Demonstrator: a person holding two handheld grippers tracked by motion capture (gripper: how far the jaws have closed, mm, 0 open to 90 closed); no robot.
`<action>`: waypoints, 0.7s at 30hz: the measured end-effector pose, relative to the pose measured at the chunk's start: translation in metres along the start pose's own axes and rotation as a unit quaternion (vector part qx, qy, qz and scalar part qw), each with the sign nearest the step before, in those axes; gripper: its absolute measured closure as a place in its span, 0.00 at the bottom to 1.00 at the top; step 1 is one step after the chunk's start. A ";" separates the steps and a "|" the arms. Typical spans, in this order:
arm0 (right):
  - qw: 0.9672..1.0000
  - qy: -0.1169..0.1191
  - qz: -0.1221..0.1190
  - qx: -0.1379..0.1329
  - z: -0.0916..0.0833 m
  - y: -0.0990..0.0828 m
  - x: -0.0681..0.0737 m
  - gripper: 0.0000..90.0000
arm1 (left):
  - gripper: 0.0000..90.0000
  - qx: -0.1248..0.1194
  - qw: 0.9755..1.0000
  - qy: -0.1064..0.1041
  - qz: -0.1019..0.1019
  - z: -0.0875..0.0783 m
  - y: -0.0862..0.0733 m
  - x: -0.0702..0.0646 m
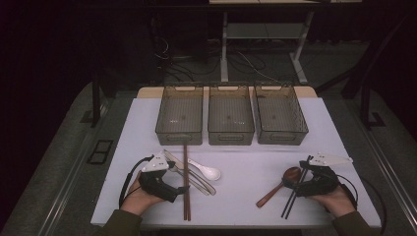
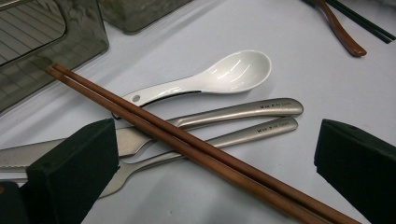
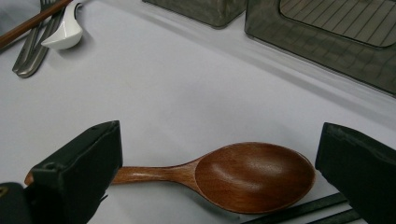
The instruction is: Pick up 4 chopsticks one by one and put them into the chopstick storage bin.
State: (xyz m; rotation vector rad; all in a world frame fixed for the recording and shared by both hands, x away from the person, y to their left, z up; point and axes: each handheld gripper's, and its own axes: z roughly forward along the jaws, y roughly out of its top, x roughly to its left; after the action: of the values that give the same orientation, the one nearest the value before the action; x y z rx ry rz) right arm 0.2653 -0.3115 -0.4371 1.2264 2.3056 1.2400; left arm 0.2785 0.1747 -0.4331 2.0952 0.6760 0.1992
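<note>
My left gripper stands open at the table's front left. Between its jaws lie a pair of brown chopsticks, crossing over two steel cutlery pieces. Just beyond them is a white ceramic spoon. At the front right my right gripper is open too. A brown wooden spoon lies on the table between its jaws, bowl up. Beside the spoon are black chopsticks. Neither gripper's pads press on anything.
Three empty smoky-grey bins stand side by side at the back of the white table: left, middle, right. A person's hands hold both grippers at the near edge. Cables trail from each gripper.
</note>
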 end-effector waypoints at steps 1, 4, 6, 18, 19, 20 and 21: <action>1.000 0.001 0.001 -0.001 0.000 0.000 0.000 0.01 | 0.00 0.000 1.000 0.000 0.000 0.000 0.000 0.000; 1.000 -0.001 -0.001 -0.001 -0.002 0.000 -0.001 0.01 | 0.00 0.001 1.000 0.000 0.000 0.000 0.000 0.000; 1.000 -0.004 0.004 -0.002 -0.003 0.001 -0.002 0.01 | 0.00 0.001 1.000 -0.001 -0.001 0.000 0.000 0.000; 0.999 -0.032 0.036 -0.002 -0.016 0.008 -0.023 0.19 | 0.00 0.000 1.000 0.002 -0.005 0.001 0.001 0.001; 0.999 -0.036 0.034 -0.005 -0.017 0.009 -0.026 0.23 | 0.00 0.000 1.000 0.002 -0.005 0.001 0.001 0.001; 0.998 -0.041 0.038 -0.006 -0.019 0.009 -0.028 0.26 | 0.00 -0.001 1.000 0.002 -0.006 0.000 0.001 0.001; 0.998 -0.045 0.040 -0.007 -0.020 0.010 -0.030 0.28 | 0.00 -0.001 1.000 0.002 -0.006 0.000 0.001 0.001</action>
State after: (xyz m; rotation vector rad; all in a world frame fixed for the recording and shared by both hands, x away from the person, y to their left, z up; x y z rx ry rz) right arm 0.2784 -0.3436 -0.4223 1.3534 2.1999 1.1997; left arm 0.2801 0.1746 -0.4326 2.0884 0.6892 0.1967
